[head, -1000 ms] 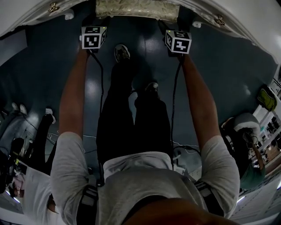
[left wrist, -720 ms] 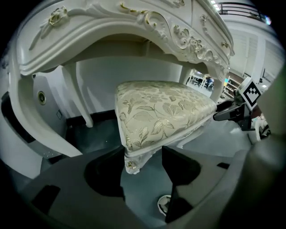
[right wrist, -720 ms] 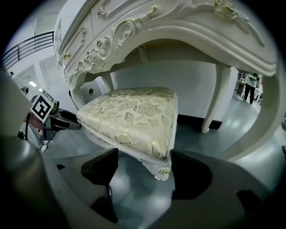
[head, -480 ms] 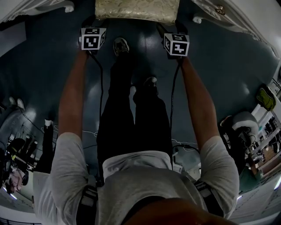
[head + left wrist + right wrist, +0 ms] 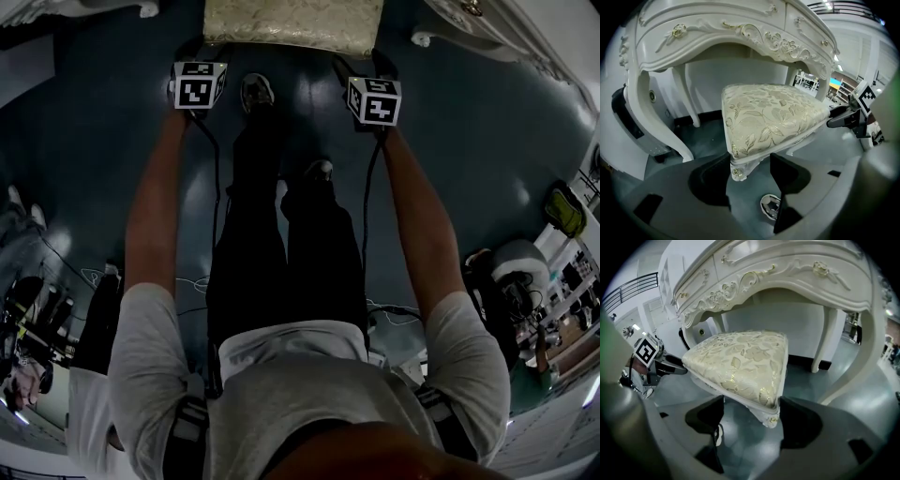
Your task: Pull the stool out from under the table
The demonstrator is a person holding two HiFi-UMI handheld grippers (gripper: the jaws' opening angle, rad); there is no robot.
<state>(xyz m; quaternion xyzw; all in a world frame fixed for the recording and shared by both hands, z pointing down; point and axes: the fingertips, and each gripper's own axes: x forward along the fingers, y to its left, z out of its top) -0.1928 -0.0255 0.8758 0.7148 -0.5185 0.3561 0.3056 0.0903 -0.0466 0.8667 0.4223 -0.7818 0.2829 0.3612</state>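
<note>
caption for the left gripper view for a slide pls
Left claw clamped on the near corner of the gold-patterned stool, ornate white table behind

Both arms are extended forward and down, roughly parallel and nearly straight: left arm (image 5: 155, 216), right arm (image 5: 422, 234). The left gripper (image 5: 750, 161) and the right gripper (image 5: 752, 406) are held at about the same reach, with a marker cube on top of each. Each gripper's jaws are pressed against the two sides of one near corner of the stool (image 5: 768, 117) seat, left on the left corner and right on the right. The left foot (image 5: 258, 91) is placed ahead of the right foot (image 5: 320, 170).
</note>
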